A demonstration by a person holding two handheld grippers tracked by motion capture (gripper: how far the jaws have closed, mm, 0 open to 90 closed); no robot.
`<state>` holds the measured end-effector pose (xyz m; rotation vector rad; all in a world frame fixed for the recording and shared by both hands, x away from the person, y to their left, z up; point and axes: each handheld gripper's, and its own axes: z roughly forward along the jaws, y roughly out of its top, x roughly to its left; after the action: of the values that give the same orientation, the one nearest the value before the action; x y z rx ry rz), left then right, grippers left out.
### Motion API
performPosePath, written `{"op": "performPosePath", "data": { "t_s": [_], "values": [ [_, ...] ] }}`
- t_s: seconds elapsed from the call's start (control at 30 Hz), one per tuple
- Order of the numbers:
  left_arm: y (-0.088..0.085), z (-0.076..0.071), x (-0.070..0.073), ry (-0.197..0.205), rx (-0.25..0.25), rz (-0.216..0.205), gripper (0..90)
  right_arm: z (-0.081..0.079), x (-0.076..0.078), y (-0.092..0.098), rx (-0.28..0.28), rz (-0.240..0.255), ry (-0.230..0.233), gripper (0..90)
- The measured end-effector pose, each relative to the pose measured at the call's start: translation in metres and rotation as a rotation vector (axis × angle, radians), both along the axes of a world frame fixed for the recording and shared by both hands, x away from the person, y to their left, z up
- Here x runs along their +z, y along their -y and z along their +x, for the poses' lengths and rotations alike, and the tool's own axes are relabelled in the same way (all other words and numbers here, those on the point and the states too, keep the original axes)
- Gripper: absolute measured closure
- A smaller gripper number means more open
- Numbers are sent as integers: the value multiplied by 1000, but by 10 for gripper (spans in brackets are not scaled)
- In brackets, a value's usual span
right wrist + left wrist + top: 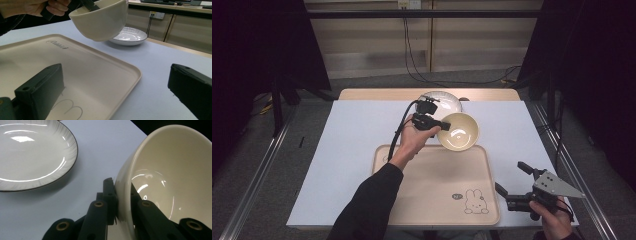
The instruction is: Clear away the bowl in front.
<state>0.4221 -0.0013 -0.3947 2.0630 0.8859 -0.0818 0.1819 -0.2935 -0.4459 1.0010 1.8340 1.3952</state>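
- We count one bowl (458,131), one plate (443,102), one tray (437,187) and two grippers – nothing else loose on the table (352,150).
- Bowl: cream, glossy, plain, no pattern; deep rounded wall, smooth rim. Light glints show on its inside in the left gripper view.
- We see the bowl in the air, tilted, its opening turned up toward the high camera. In the right gripper view its underside hangs clear above the far edge of the tray, with the plate behind it.
- Left gripper (439,125): jaws narrow, clamped on the bowl's rim – one jaw outside the wall, one inside, both touching it in the left gripper view. A hand (414,137) in a dark sleeve (367,210) holds this gripper over the middle of the table.
- Plate: white, shallow, ribbed edge with a thin dark line around the rim. It lies flat at the far side of the table, just behind the bowl and apart from it.
- Tray: beige, rectangular, rounded corners, low raised lip; a small rabbit drawing (474,201) near its near right corner, lettering at the far left corner. Nothing rests on it.
- Right gripper (512,182): jaws spread wide, gripping nothing. It sits low at the near right, beside the tray's right edge; in its own view one jaw is over the tray, the other over bare table.
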Motion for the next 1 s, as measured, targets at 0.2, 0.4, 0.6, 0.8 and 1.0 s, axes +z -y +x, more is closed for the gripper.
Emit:
{"op": "performPosePath", "data": {
  "t_s": [0.2, 0.4, 0.6, 0.8, 1.0],
  "values": [
    [8, -5, -4, -13, -15, -2, 838, 0, 0, 0, 1, -1, 0, 0],
    [16, -10, -8, -18, -36, 8, 838, 0, 0, 0, 0, -1, 1, 0],
    [23, -12, -12, -23, -55, 36, 838, 0, 0, 0, -2, 3, 1, 0],
    [34, -15, -17, -37, -75, 48, 838, 1, 0, 0, 5, -1, 4, 0],
    [48, -14, -23, -43, -76, 53, 837, 0, 0, 0, 2, 0, 3, 0]
  ]
}}
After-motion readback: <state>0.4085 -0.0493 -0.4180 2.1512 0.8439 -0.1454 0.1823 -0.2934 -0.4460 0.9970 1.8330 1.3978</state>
